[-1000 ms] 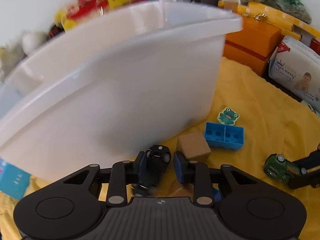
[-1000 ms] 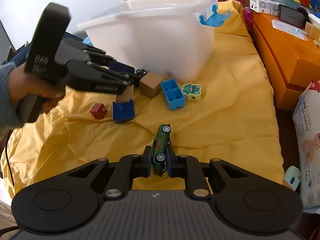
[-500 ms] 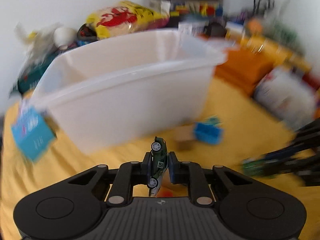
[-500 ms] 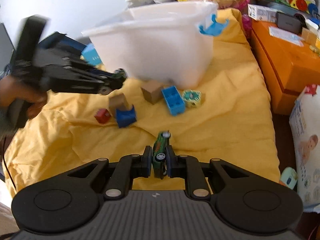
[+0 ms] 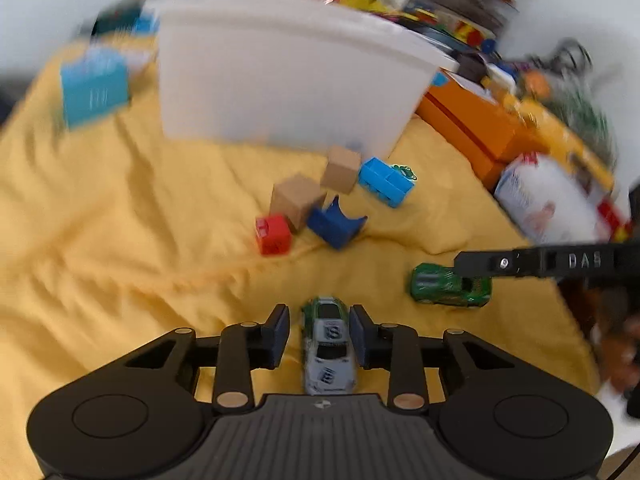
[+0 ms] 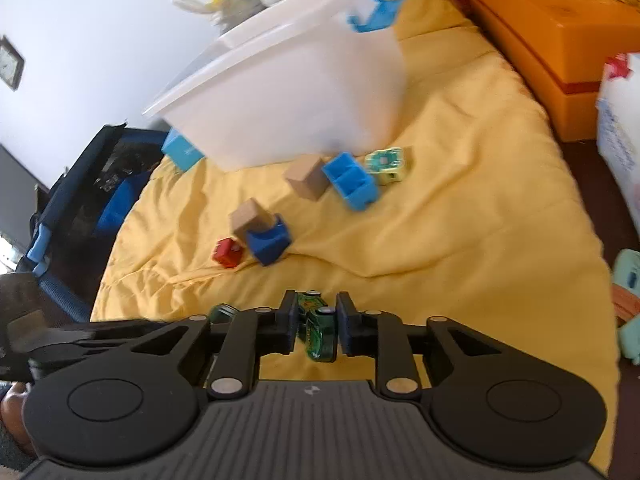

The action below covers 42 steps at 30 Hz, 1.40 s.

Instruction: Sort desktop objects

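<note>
Now the left hand-held gripper (image 5: 319, 332) stands spread around a grey-and-green toy car (image 5: 328, 350) with number decals.

Both tongs, left (image 5: 319, 334) and right (image 6: 317, 328), are matte black with ribbed housings, round embossed discs, brass-coloured pivot pins and dark blue fingertip pads (image 5: 277, 334), and the right one's side shows a silver screw and raised "DAS" lettering.
</note>
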Each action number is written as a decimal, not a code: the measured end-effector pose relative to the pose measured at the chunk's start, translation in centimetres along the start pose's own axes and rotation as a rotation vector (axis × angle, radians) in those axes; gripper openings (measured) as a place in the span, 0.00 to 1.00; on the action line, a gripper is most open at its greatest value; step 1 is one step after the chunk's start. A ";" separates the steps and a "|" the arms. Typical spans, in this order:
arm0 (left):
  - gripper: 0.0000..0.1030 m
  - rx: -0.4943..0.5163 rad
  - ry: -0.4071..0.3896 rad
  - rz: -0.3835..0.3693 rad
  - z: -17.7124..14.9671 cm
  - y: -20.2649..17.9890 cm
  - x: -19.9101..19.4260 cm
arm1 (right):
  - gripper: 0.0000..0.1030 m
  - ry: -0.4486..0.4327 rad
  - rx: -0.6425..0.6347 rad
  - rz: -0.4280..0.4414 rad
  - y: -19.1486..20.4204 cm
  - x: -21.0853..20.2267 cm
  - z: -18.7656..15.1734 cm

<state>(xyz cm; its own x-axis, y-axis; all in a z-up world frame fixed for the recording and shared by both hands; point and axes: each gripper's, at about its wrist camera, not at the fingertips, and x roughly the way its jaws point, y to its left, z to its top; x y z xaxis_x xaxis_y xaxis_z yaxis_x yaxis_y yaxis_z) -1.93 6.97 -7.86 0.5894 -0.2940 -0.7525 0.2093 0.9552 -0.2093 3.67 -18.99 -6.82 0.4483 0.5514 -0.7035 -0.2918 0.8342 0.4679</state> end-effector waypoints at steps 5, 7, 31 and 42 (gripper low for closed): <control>0.42 0.077 -0.007 0.011 0.3 -1.0 -0.7 | 0.30 0.016 -0.132 -0.083 0.6 0.2 -0.8; 0.42 0.076 -0.005 0.017 0.3 -1.2 -0.9 | 0.30 0.024 -0.182 -0.089 1.3 0.0 -0.8; 0.32 0.163 0.053 0.086 -1.1 -2.2 0.9 | 0.36 0.047 -0.607 -0.201 5.1 2.6 -2.6; 0.32 0.132 -0.062 0.045 1.6 -1.8 -3.4 | 0.34 -0.011 -0.537 -0.176 6.5 0.1 -1.3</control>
<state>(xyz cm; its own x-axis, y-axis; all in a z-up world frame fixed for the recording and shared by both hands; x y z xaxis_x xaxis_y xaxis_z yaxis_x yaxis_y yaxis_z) -3.10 6.23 -3.94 0.6466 -0.2565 -0.7184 0.2800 0.9558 -0.0893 0.73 -13.54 -4.55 0.5372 0.4057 -0.7395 -0.5992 0.8006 0.0039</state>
